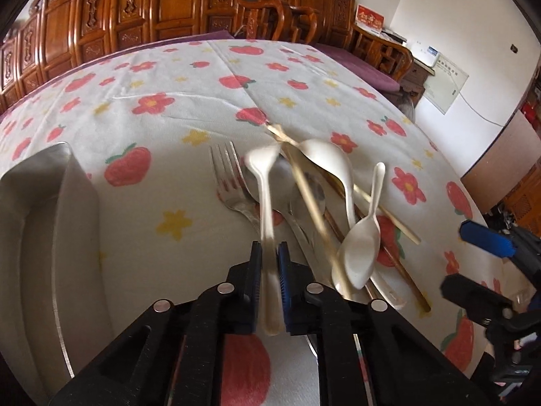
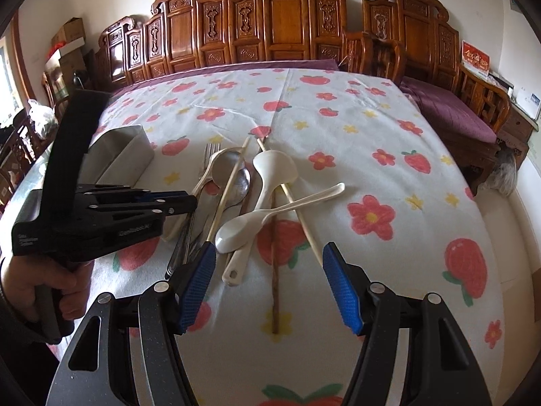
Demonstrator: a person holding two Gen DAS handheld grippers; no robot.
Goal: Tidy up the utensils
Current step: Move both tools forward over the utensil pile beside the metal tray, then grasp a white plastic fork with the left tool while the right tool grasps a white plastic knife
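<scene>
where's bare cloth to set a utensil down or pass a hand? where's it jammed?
Free: the tablecloth right of the utensil pile and beyond it toward the wooden bench; also a strip between the metal tray and the fork. Crowded: the pile itself, spoons, chopsticks and fork crossed over each other, with both grippers at its near edge.

Black tongs, blue ribbed pads, silver rivets, dark sleeve
</scene>
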